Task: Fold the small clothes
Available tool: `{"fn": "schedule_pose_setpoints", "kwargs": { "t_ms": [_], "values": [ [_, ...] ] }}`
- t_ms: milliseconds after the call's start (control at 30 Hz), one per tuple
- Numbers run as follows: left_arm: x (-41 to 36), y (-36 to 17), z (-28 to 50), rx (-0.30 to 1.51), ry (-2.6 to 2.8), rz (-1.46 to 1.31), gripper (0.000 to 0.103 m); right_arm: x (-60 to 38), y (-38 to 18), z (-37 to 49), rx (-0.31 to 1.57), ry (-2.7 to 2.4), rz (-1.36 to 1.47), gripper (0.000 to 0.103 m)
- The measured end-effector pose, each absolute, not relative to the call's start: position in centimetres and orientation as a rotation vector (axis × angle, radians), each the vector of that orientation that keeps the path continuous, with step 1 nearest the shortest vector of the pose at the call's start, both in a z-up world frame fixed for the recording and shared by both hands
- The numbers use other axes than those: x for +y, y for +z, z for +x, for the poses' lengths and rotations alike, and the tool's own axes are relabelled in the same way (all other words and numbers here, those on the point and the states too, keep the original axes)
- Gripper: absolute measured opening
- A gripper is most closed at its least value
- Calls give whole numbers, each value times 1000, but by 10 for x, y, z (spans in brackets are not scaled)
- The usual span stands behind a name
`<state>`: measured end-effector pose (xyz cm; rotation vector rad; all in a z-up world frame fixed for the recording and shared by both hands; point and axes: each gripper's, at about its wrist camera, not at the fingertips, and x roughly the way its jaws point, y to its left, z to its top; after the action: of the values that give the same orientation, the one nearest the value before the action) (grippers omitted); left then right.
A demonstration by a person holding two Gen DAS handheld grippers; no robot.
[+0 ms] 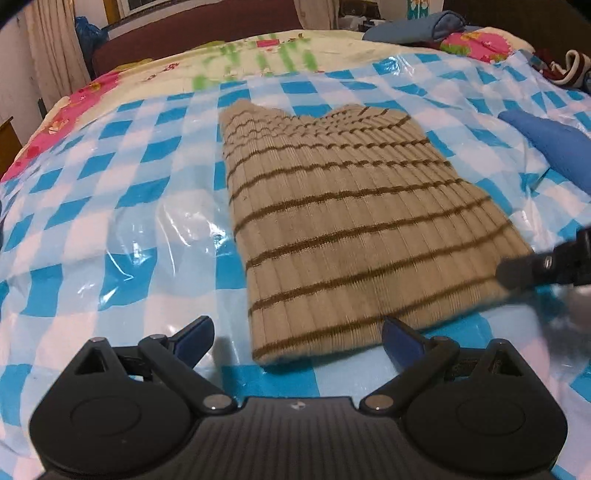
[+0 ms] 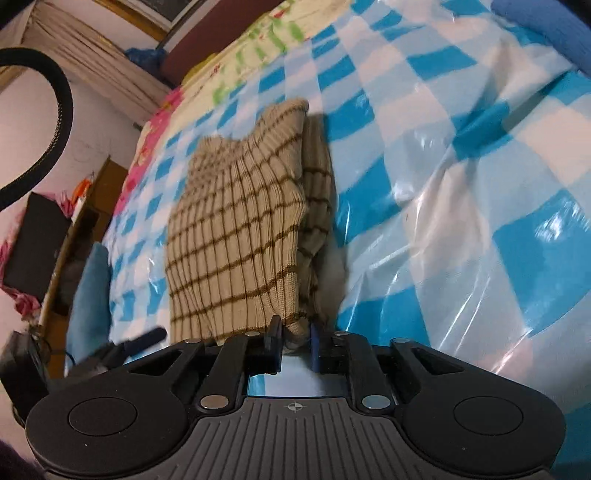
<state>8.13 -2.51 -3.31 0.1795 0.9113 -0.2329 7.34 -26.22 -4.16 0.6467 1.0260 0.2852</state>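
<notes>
A beige ribbed sweater with thin brown stripes [image 1: 343,210] lies folded on the blue-and-white checked plastic sheet [image 1: 110,184]. My left gripper [image 1: 297,334] is open at the sweater's near edge, its blue pads wide apart and nothing pressed between them. In the right wrist view my right gripper [image 2: 295,330] is shut on the near corner of the sweater [image 2: 236,221], where a doubled layer bunches between the pads. That same right gripper [image 1: 517,273] shows as a dark blurred finger at the sweater's right edge in the left wrist view.
A blue garment [image 1: 554,147] lies to the right of the sweater. More folded blue clothes [image 1: 424,27] and a maroon-and-white piece [image 1: 569,68] sit at the far right of the bed. A floral bedsheet [image 1: 258,51] extends beyond the plastic toward a dark headboard.
</notes>
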Motion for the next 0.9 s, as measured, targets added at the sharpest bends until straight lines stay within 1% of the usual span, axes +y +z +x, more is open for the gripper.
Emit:
{"fn": "schedule_pose_setpoints", "kwargs": {
  "t_ms": [67,100,167,200,233,267,367,500,600,700,767,800,833,867,900],
  "values": [
    [-22,-24,78,888,-241,182,103,-267,-30,74,1018,296,628,20],
    [-18,-18,78,874,-246,176,103,-268,-23,74,1007,303,619,23],
    [-12,-10,81,858,-246,157,103,-271,-11,76,964,293,597,34],
    [-8,-5,87,851,-244,142,103,-272,-8,82,939,285,586,52],
    [-5,-3,93,844,-242,129,103,-273,-6,88,918,275,583,68],
    [-2,-1,99,835,-236,117,103,-273,-8,97,901,271,583,70],
    [2,-5,127,831,-231,70,103,-267,-27,130,926,260,599,69],
    [5,-31,164,920,-245,-15,103,-258,-61,160,1016,274,620,70],
    [-3,-38,174,930,-305,-49,103,-254,-68,166,1008,323,642,70],
    [-18,-40,181,926,-359,-9,103,-250,-70,175,1018,338,643,70],
    [-18,-45,189,963,-399,-39,102,-249,-70,178,1032,342,637,69],
    [-14,-49,193,987,-410,-90,101,-250,-70,179,1038,340,647,64],
    [-10,-51,194,995,-421,-130,97,-252,-72,180,1040,349,672,50],
    [-6,-51,193,993,-431,-151,92,-255,-73,179,1044,367,714,45],
    [-5,-50,190,986,-438,-152,90,-258,-76,178,1046,372,758,38]
  ]
}}
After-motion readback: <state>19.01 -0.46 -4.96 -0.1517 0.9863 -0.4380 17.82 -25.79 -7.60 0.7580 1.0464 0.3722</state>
